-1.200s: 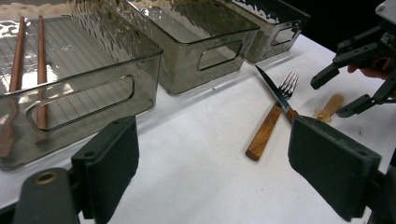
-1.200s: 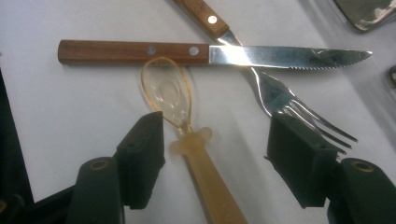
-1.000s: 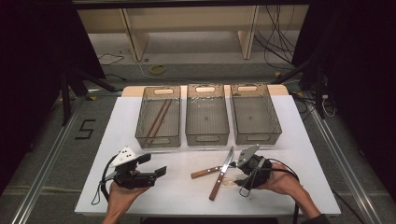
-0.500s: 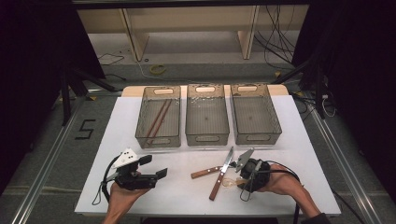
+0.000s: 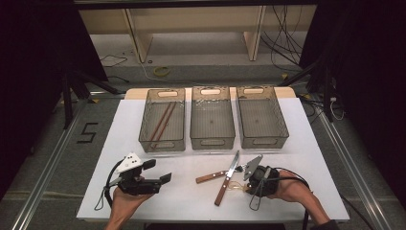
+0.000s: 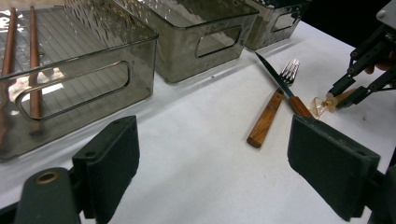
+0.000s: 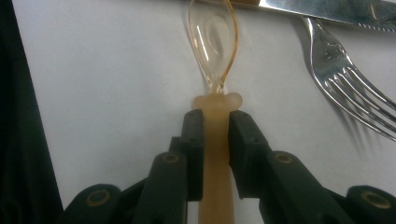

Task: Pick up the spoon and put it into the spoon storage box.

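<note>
Sorting cutlery into bins, by the look of it; step in hand is the pickup of the spoon.

High view: right gripper (image 5: 242,184) sits at 5 o'clock on the table (image 5: 306,143), low, the person's right hand behind it. Spoon (image 5: 234,187) lies just beside the knife (image 5: 228,178) and fork (image 5: 221,174). Left gripper (image 5: 155,172) rests at 7 o'clock, jaws spread, holding nothing. Three bins at 12; left bin (image 5: 163,142) holds chopsticks (image 5: 162,124).

Left gripper view: own jaws wide apart, idle above the table. Right gripper pinches the spoon at 2 o'clock.

Right gripper view: jaws pressed onto the amber plastic spoon handle (image 7: 215,154), bowl (image 7: 214,37) pointing to 12, flat on the table.

Next move likely calls for a clean lift clear of the fork tines (image 7: 355,93), then a carry to an empty bin.
</note>
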Demonstrator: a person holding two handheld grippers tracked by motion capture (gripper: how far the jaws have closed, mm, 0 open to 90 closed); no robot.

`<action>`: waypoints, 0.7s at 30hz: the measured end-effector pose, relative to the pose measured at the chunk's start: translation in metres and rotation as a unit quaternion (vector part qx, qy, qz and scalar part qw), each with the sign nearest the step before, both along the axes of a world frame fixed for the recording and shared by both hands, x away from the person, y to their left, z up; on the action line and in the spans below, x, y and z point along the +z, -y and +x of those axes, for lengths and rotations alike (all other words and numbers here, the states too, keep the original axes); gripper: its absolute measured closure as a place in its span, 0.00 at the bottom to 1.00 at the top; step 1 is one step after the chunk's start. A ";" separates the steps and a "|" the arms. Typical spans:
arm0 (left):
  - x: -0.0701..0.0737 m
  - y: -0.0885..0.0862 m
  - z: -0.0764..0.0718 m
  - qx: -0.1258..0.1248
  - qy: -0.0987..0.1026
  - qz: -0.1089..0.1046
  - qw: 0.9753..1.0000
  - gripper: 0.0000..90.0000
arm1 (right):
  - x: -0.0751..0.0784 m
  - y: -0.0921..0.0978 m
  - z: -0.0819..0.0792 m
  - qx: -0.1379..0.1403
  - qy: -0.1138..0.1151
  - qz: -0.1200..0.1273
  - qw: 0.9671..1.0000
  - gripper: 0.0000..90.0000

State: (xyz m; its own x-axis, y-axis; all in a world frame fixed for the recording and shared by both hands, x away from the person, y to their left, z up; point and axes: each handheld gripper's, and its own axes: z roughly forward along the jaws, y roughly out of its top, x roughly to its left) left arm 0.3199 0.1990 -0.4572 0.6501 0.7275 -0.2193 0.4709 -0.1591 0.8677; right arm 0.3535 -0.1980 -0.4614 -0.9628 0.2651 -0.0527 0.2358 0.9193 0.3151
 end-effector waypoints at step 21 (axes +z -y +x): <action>-0.001 -0.002 0.000 0.006 0.005 -0.006 1.000 0.18 | 0.021 0.011 0.005 -0.048 0.015 0.071 0.996 0.87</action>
State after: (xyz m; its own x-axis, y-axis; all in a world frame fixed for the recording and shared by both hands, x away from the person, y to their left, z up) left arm 0.3195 0.2013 -0.4582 0.6431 0.7330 -0.2217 0.4636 -0.1422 0.8745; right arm 0.3582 -0.2091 -0.4401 -0.9314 0.3620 -0.0366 0.3085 0.8390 0.4483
